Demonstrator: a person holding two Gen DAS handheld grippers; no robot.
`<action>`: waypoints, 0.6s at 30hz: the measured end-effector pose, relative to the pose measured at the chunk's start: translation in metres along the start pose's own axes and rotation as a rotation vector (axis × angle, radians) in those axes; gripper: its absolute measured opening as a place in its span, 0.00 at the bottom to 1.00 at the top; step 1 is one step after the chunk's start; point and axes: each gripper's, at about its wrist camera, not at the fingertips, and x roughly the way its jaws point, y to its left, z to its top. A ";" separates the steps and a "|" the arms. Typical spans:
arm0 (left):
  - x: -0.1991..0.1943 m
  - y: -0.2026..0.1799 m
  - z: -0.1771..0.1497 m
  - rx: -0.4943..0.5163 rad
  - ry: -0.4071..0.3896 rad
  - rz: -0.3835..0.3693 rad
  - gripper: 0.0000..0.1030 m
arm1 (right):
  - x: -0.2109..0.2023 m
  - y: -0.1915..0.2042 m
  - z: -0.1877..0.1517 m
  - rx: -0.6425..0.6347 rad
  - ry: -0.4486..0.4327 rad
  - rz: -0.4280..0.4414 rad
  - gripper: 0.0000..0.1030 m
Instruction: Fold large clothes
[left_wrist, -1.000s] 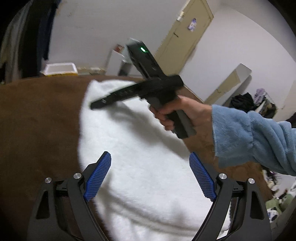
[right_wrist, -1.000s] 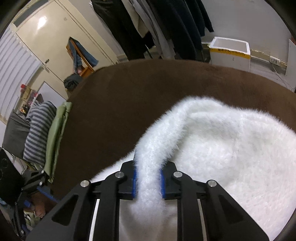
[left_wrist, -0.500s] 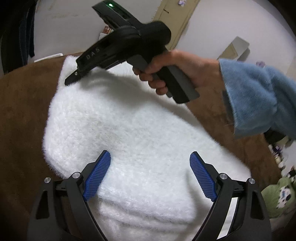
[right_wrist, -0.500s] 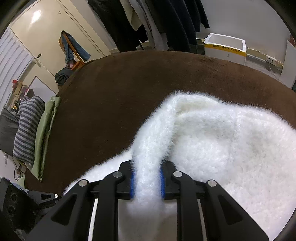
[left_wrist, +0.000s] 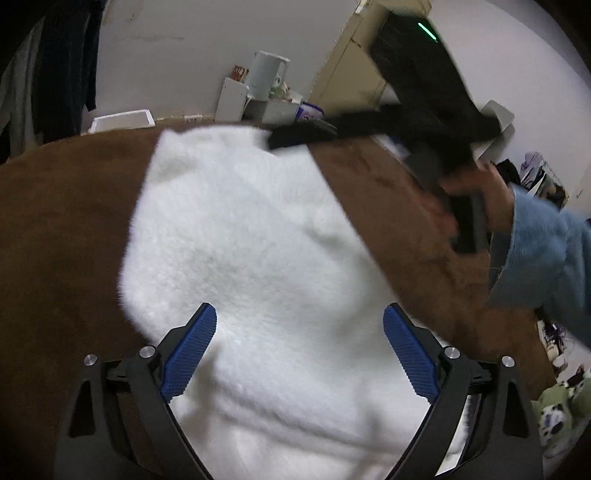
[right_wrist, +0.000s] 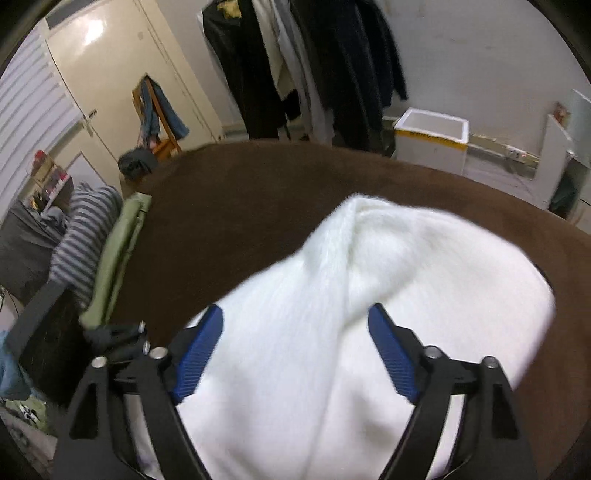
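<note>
Bare brown blanket (right_wrist: 258, 206) lies left of the white garment (right_wrist: 369, 295); folded clothes (right_wrist: 110, 258) line its edge.

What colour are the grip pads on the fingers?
Blue, ribbed pads; clearest in the left wrist view.

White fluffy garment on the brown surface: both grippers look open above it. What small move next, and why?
Probably lower the left gripper and pinch the near edge of the white garment. Its jaws stand wide open over that edge, and the right gripper is open too, holding nothing, so the garment lies loose on the brown surface.

Sweater (left_wrist: 258, 240) atop blanket (left_wrist: 66, 221)
</note>
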 end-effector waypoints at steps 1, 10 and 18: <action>-0.007 -0.004 -0.001 0.005 -0.002 0.004 0.90 | -0.018 0.005 -0.014 0.007 -0.005 -0.001 0.79; -0.062 -0.007 -0.048 0.031 0.100 0.100 0.92 | -0.096 0.039 -0.136 0.162 0.007 -0.002 0.81; -0.072 -0.010 -0.119 -0.059 0.127 0.131 0.92 | -0.103 0.063 -0.266 0.421 0.062 0.066 0.81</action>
